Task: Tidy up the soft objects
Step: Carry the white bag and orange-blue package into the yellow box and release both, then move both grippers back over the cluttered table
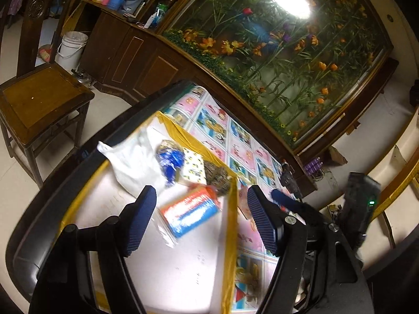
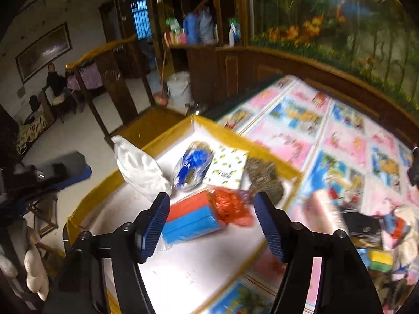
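A white box with yellow-taped rim (image 1: 231,225) (image 2: 267,154) stands on the patterned table. Inside lie a white cloth bag (image 1: 133,161) (image 2: 138,168), a blue wrapped bundle (image 1: 170,161) (image 2: 192,167), a lemon-print tissue pack (image 1: 193,168) (image 2: 227,168), a brown furry thing (image 1: 218,176) (image 2: 265,175), and a bagged red-and-blue sponge (image 1: 189,213) (image 2: 191,217) with a red crinkly packet (image 2: 231,204) beside it. My left gripper (image 1: 201,219) is open above the sponge. My right gripper (image 2: 213,222) is open above the sponge too. Nothing is held.
The cartoon-print tablecloth (image 1: 235,136) (image 2: 340,136) covers the table right of the box. Several loose soft items (image 2: 377,235) lie at the right. A wooden chair (image 1: 39,99), white bucket (image 1: 72,47) and dark cabinet (image 1: 136,60) stand beyond the table.
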`<state>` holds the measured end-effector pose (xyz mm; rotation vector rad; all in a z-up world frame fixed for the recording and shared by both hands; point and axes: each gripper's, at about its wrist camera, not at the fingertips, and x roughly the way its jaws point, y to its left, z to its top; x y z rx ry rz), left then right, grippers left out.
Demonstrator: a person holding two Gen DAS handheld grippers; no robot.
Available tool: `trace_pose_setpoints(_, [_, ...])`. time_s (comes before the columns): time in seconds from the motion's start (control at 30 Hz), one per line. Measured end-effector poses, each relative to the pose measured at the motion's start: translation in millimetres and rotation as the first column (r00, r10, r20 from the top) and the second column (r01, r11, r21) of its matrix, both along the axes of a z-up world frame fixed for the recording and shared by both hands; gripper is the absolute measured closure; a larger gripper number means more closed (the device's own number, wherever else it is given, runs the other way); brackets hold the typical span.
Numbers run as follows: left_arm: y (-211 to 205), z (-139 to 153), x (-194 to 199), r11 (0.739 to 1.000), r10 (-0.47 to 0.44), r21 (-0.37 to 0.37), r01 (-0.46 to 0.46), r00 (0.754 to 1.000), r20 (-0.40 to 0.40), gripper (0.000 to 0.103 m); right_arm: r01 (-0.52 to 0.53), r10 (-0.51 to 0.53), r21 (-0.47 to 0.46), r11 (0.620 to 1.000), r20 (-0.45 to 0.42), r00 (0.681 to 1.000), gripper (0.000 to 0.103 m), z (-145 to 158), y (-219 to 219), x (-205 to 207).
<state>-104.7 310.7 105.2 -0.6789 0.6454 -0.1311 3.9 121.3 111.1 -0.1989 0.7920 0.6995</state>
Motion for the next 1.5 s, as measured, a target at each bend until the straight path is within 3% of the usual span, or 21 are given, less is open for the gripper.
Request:
trace_pose_setpoints(0.2, [-37.3,21.4,-15.6,0.995,-0.065,0.082,0.063,0.998,0.022,0.032,0.101,-0.112,0.129,0.987,0.083,0.990,0.026,40.0,-100.3,-41.5])
trace_pose_setpoints(0.47, [-85.7,46.2,-54.6,0.974,-0.103,0.211,0.080,0.990,0.101,0.032,0.280,-0.318,0.280,0.918,0.100,0.943,0.016,63.3,-238.8,-109.3])
trace_pose_setpoints(0.73, [-128.9,73.1,-86.6,0.939,-0.202,0.314,0.143,0.966,0.163,0.032,0.344,-0.409,0.320,0.883,0.164,0.898,0.016,77.2,-309.8,-191.6])
trace_pose_setpoints(0.83, [-136.7,89.4,-88.7,0.936,-0.218,0.321,0.148,0.956,0.194,0.032,0.363,-0.436,0.335,0.869,0.176,0.882,0.016,91.9,-335.1,-210.2])
trace_pose_setpoints(1.07, [-148.1,144.5,-100.7,0.938,-0.236,0.322,0.126,0.915,0.327,0.032,0.391,-0.497,0.375,0.840,0.246,0.832,0.014,155.2,-391.9,-245.3])
trace_pose_setpoints(1.27, [-158.8,202.2,-113.1,0.926,-0.269,0.359,0.121,0.877,0.398,0.032,0.394,-0.528,0.449,0.802,0.226,0.819,0.013,212.3,-435.3,-261.8])
trace_pose_setpoints(1.4, [-163.7,261.5,-125.5,0.888,-0.307,0.450,0.095,0.851,0.427,0.030,0.429,-0.569,0.435,0.792,0.269,0.777,0.012,269.0,-461.6,-272.0])
trace_pose_setpoints(1.5, [-159.9,306.9,-134.9,0.854,-0.285,0.521,0.008,0.844,0.454,0.021,0.483,-0.609,0.387,0.785,0.341,0.716,0.012,327.3,-473.4,-283.0])
